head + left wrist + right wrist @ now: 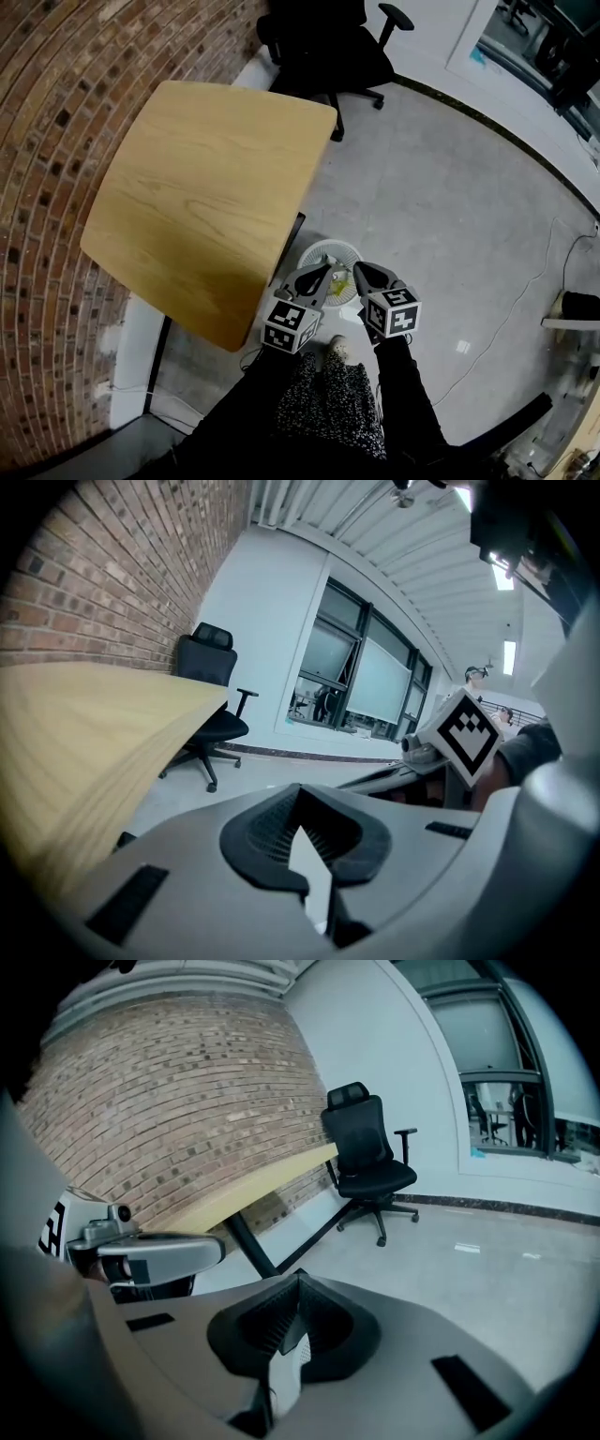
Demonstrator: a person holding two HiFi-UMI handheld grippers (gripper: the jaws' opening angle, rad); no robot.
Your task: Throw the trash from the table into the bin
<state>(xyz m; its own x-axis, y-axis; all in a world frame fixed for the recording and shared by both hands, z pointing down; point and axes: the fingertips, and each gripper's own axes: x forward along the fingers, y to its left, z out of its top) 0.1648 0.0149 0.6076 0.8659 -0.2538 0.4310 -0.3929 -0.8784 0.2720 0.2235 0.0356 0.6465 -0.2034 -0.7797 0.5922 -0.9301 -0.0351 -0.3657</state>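
Head view has my left tongs (323, 274) and right tongs (359, 272) side by side above the white bin (314, 250) on the floor. Both are closed tip to tip and empty. Something yellowish, probably the trash (339, 281), lies in the bin. The table (206, 187) corner juts close at my left, with a black chair (328, 47) beyond it and a brick wall (47, 141) alongside.

I see a brick wall (37, 187) on the left, w/ a light-wood worktop (206, 197) beside it. Black office chair (323, 47) at its far end. Smooth grey floor (450, 187). Glazed partition (361, 679) opp. the brick. Strip lights (509, 656) lit overhead.
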